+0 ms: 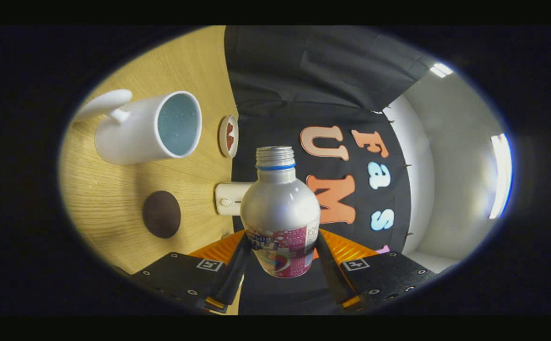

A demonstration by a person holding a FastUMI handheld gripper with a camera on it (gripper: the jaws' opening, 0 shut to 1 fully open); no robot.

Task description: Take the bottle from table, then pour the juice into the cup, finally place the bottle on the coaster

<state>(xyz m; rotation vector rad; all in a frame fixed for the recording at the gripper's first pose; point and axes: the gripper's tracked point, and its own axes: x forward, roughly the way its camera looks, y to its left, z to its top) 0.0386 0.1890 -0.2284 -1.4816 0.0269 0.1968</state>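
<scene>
Gripper (281, 255) clamped on the open silver bottle (280, 208), frame centre.
White cup (147, 127) upper left; dark round coaster (161, 214) lower left on the wooden table (114, 199).

One bottle (280, 213), one cup (145, 127), one dark coaster (161, 214), one small white device (228, 199), one round dish (228, 136).
</scene>
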